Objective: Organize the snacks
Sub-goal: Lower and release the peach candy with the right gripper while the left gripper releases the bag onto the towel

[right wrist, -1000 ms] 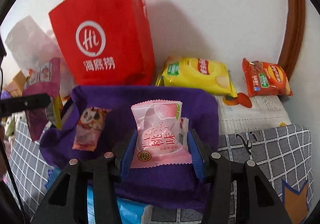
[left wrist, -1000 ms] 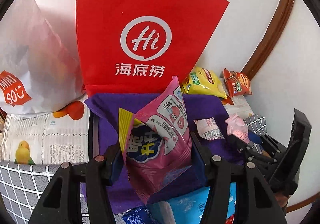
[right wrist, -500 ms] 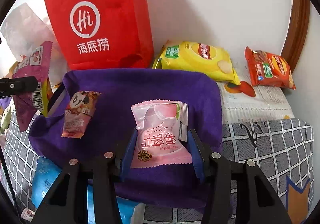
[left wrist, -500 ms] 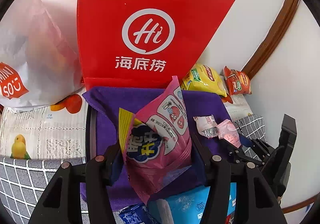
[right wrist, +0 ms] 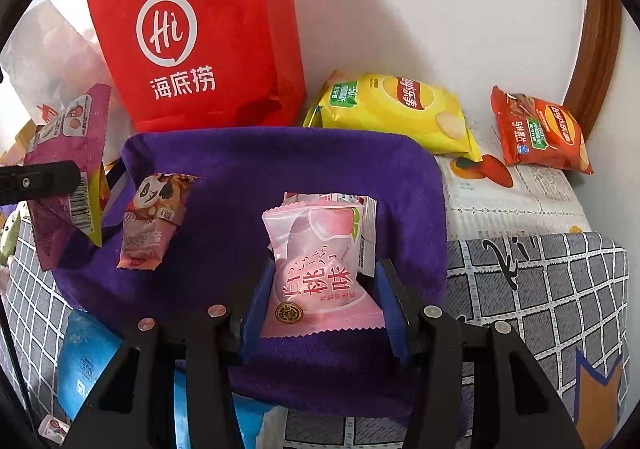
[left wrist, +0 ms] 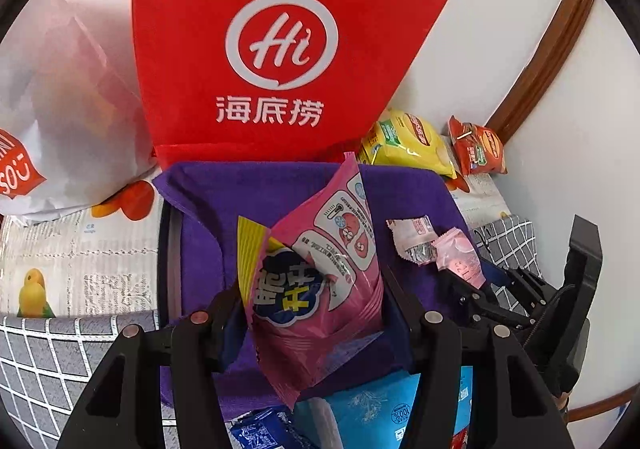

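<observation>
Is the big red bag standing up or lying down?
Standing up. The red bag rises tall against the white wall, behind the purple cloth.

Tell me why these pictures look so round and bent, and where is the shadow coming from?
Left wrist view: a fisheye lens bows the red paper bag and the wooden trim, with black corners around the circle. Right wrist view: the same bending, and the red bag casts a soft shadow on the white wall; the pink peach snack near the lens stays sharp, with no strong glare.
</observation>
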